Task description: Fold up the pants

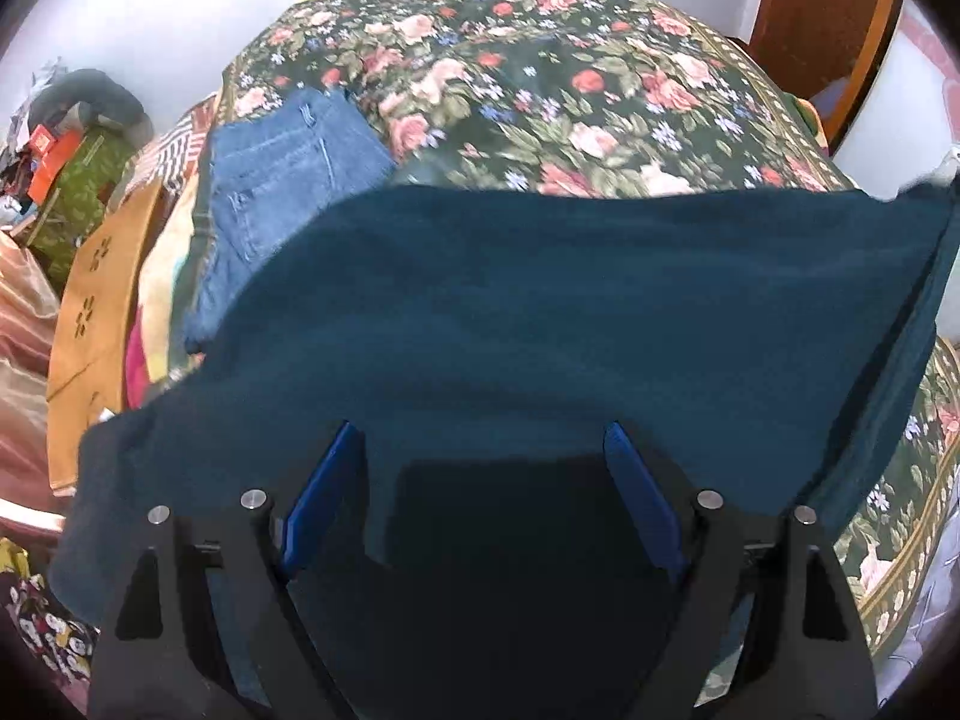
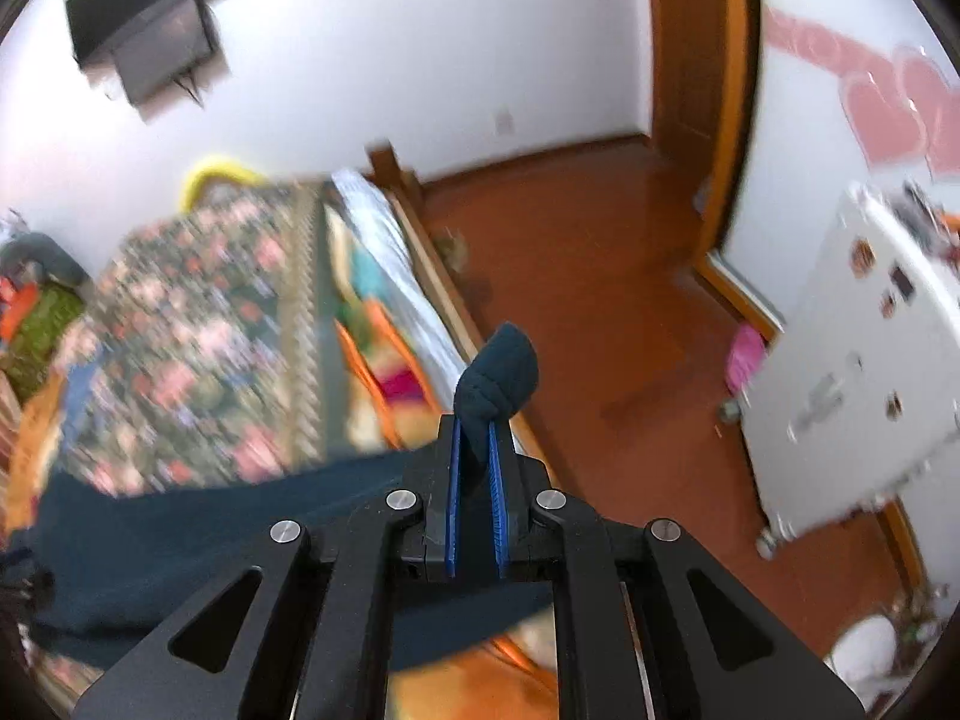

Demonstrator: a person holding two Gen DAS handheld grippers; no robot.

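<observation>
Left gripper [image 1: 486,444] stands wide, its two blue pads apart over the teal pants [image 1: 540,312], which spread across the lower half of that frame; whether the pads touch cloth I cannot tell. At upper left one folded pair of blue jeans [image 1: 282,180] lies on the floral bedspread [image 1: 540,78], its lower part hidden under the teal cloth. Right gripper [image 2: 477,450] is pinched narrow on a bunched corner of the pants [image 2: 501,372], which trail to the lower left. At far right one white cabinet [image 2: 852,372] stands on the red-brown floor [image 2: 600,300].
</observation>
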